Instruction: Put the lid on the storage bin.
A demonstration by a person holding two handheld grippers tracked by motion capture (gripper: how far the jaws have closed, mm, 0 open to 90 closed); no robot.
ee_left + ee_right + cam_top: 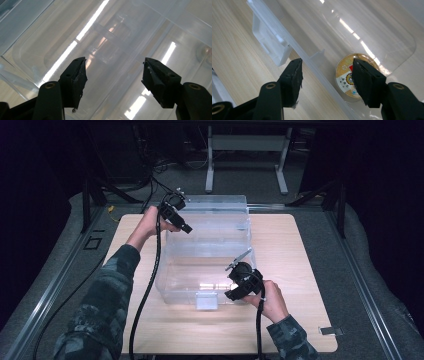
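Note:
A clear plastic bin (200, 265) with no lid stands in the middle of the wooden table (300, 270). A white latch (206, 300) hangs on its near wall. My left gripper (186, 227) is open at the bin's far left corner, above the rim. In the left gripper view the open left gripper (113, 72) looks down into the bin (75, 30), with nothing between its jaws. My right gripper (234, 290) is open at the near right corner. In the right gripper view the right gripper (327, 75) straddles the bin's rim (312, 67), beside the latch (270, 43) and a round gold label (344, 72).
Bare wood lies around the bin on all sides. Grey carpet (365, 245) and metal rails flank the table. A white desk frame (245, 150) stands behind it. A black cable (150, 285) trails from the left gripper along the person's camouflage sleeve.

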